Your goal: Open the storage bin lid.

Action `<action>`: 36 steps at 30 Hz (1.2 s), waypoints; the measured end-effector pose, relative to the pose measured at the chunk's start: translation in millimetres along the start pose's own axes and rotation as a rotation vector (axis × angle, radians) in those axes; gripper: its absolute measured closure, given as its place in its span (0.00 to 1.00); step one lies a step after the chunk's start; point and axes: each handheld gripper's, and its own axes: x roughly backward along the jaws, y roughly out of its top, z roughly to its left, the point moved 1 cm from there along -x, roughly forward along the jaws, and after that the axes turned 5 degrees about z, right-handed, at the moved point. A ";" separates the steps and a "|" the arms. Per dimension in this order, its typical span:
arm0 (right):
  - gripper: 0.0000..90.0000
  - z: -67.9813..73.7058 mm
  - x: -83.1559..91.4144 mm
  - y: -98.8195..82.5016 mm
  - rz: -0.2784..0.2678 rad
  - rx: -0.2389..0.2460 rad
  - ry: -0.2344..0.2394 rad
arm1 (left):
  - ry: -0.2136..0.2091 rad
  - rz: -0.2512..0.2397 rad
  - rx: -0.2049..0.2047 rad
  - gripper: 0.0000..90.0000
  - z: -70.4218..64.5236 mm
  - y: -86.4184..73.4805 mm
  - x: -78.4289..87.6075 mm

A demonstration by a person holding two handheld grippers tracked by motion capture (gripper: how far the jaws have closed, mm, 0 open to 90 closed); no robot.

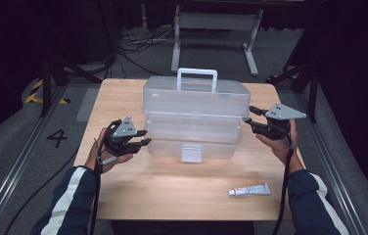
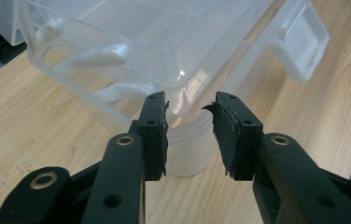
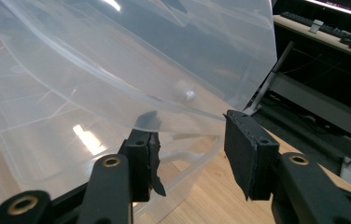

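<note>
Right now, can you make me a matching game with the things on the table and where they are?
Things:
1. box
2. tube
3. left tool
4. handle

Places:
A. near edge of the table, lying flat
B. on top of the lid
C. middle of the table
D. at the box's left corner, open

Pairs: 1-C, 2-A, 3-D, 4-B

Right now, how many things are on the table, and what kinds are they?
Clear plastic boxes: 1
Small white tubes: 1
Total: 2
</note>
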 end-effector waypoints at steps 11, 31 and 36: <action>0.67 5.0 -0.8 12.4 -0.033 0.029 -0.029 | -0.006 0.004 -0.001 0.70 0.5 2.9 -6.0; 0.84 10.2 -5.0 23.1 -0.107 -0.001 -0.192 | 0.005 -0.008 -0.007 0.72 -0.5 2.0 -7.1; 0.87 11.4 -3.9 26.5 -0.112 0.018 -0.223 | 0.008 -0.006 -0.011 0.73 0.7 1.3 -6.6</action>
